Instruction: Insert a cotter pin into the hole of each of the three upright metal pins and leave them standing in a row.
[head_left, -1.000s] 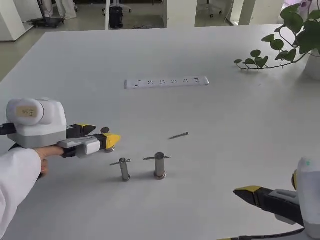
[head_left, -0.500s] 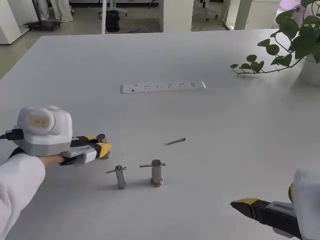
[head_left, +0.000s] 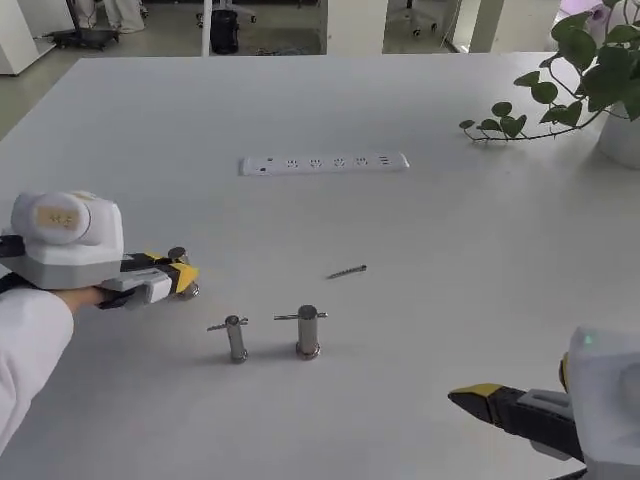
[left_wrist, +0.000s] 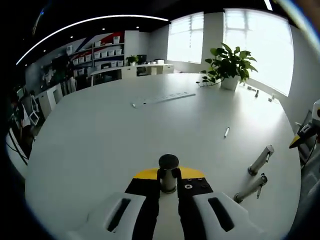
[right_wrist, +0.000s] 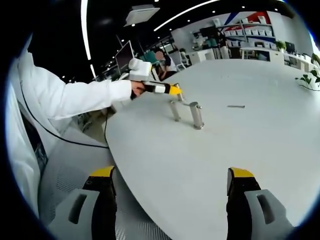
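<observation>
- The white bench (head_left: 450, 230) carries all the work, spread out ahead of both tools.
- A potted plant (head_left: 590, 70) trails its leaves far beyond the right hand-held gripper (right_wrist: 170, 174). That gripper hangs low by the bench's near edge, jaws spread wide and empty, apparently kept free to fetch the last cotter pin.
- The left hand-held gripper (head_left: 183, 280) has its jaws clamped on the third metal pin (left_wrist: 168, 172), upright at its tips and likely steadied there for insertion.
- A power strip (head_left: 324, 162) lies well beyond the left tool's tips.
- Off to that gripper's right, the nearer metal pin (head_left: 236, 338) and the farther metal pin (head_left: 308, 332) stand upright side by side. Each is cross-pinned near its top, which starts the row.
- The loose cotter pin (head_left: 347, 271) lies flat beyond them, between the two grippers, awaiting pickup.
</observation>
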